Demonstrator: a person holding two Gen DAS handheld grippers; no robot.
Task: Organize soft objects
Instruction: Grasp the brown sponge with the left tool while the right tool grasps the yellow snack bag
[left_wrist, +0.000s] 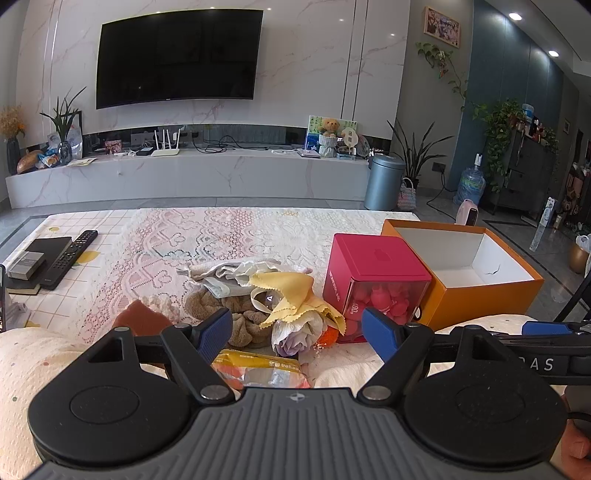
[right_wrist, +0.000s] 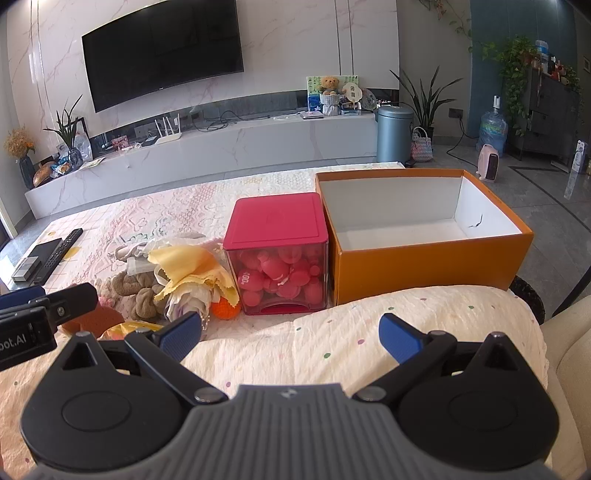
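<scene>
Left of the red box (left_wrist: 373, 273) on the table (left_wrist: 155, 236), the soft pile (left_wrist: 266, 295) lies dead ahead of the left hand-held gripper (left_wrist: 297, 330) — nearer than the right hand-held gripper (right_wrist: 291, 334) — both wide open, empty.

Matt cardboard orange box (right_wrist: 424, 258), lace tablecloth (left_wrist: 207, 236), glossy plastic red container (right_wrist: 277, 254)

The left tool (left_wrist: 297, 330) hangs low over the near edge of the desk (left_wrist: 122, 236), its blue pads spread wide with nothing between them. Just beyond them lies a heap of soft things: a yellow cloth (left_wrist: 291, 291) draped over a brown knotted plush (left_wrist: 236, 314), with crumpled pale fabric (left_wrist: 236, 271) behind. To the right stand a red-lidded box (left_wrist: 373, 264) and, touching it, an open orange box (left_wrist: 480, 291).
</scene>
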